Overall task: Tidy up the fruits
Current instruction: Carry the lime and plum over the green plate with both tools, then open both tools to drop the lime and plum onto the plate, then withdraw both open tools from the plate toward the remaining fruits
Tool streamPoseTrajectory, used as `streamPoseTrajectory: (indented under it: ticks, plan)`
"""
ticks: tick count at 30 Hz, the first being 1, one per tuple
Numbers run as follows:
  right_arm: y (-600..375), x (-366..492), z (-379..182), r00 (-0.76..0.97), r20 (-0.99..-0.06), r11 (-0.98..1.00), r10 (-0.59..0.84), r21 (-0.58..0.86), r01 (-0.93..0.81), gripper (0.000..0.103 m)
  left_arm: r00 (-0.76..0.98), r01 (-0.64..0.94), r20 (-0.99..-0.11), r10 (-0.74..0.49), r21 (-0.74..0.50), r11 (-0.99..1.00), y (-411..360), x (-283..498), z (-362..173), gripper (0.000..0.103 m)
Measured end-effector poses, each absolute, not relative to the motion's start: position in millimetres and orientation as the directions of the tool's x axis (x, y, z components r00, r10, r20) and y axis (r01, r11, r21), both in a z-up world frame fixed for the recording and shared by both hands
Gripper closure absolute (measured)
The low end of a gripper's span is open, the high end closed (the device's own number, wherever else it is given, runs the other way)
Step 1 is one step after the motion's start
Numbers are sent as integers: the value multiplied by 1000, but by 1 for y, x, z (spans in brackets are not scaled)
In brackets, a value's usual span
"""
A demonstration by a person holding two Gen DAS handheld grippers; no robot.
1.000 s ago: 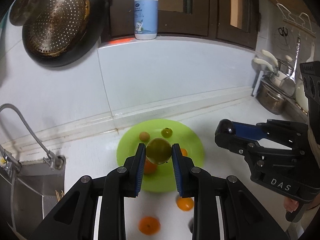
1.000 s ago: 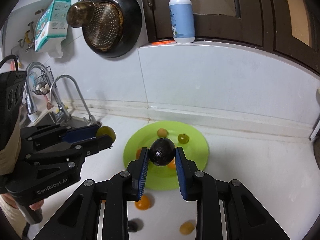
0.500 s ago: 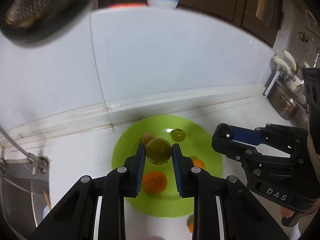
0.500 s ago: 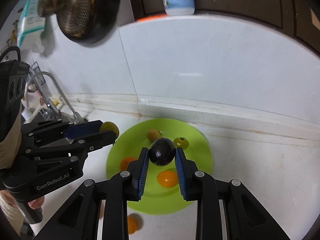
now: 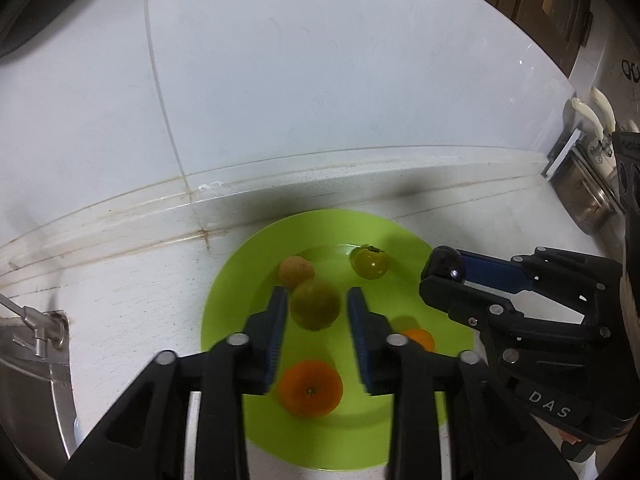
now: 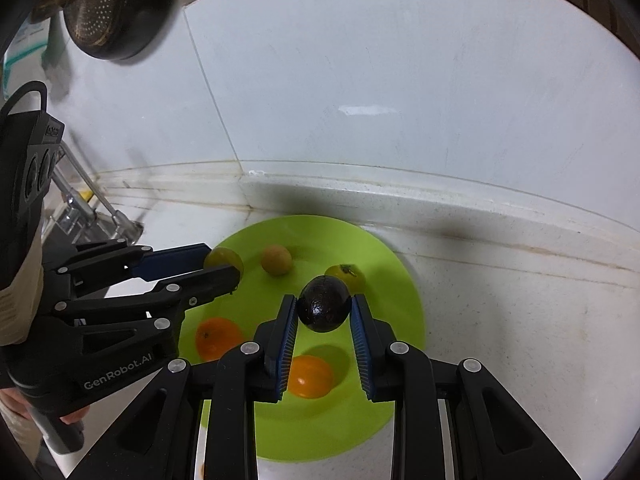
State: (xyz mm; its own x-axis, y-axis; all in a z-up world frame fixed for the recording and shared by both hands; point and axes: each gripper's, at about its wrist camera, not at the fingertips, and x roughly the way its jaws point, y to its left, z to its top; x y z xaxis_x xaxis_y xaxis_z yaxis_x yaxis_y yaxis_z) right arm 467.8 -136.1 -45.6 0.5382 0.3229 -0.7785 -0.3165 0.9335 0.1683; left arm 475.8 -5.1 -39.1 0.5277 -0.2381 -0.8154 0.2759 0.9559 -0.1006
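Observation:
A lime green plate (image 5: 224, 320) lies on the white counter against the wall and holds two oranges (image 5: 311, 388), a tan round fruit (image 5: 295, 271) and a small green tomato (image 5: 370, 263). My left gripper (image 5: 316, 307) is over the plate with its jaws slightly parted; a yellow-green fruit (image 5: 316, 305) sits between them with small gaps on both sides. My right gripper (image 6: 324, 309) is shut on a dark avocado (image 6: 323, 308) and holds it above the plate (image 6: 404, 320). The left gripper (image 6: 222, 266) also shows in the right wrist view.
A steel sink edge and faucet base (image 5: 40, 332) lie to the left. A metal pot and utensils (image 5: 584, 200) stand at the right. A dark pan with a strainer (image 6: 108, 12) hangs on the wall. The white backsplash rises just behind the plate.
Both grippers have moved forward and down over the plate. My left jaws have parted from the yellow-green fruit. My right gripper still holds the avocado.

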Motion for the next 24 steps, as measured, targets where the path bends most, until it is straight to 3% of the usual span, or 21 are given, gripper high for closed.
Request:
streamPoseTrajectory:
  ticks: [8, 11, 18, 24]
  plan:
    - [-138, 460, -34, 567, -767, 940, 300, 136, -314, 68, 597, 267, -786, -160, 6, 964, -5, 454, -18, 53]
    - [-143, 450, -22, 591, -749, 942, 298, 133, -307, 58, 619, 262, -774, -134, 42, 964, -4, 439, -7, 50]
    - [-150, 410, 8, 649, -704, 945, 288, 100, -311, 51, 684, 259, -720, -112, 96, 961, -5, 394, 23, 43]
    - [-156, 371, 23, 667, -676, 937, 312, 104, -333, 51, 719, 262, -683, -128, 96, 960, -7, 354, 44, 40]
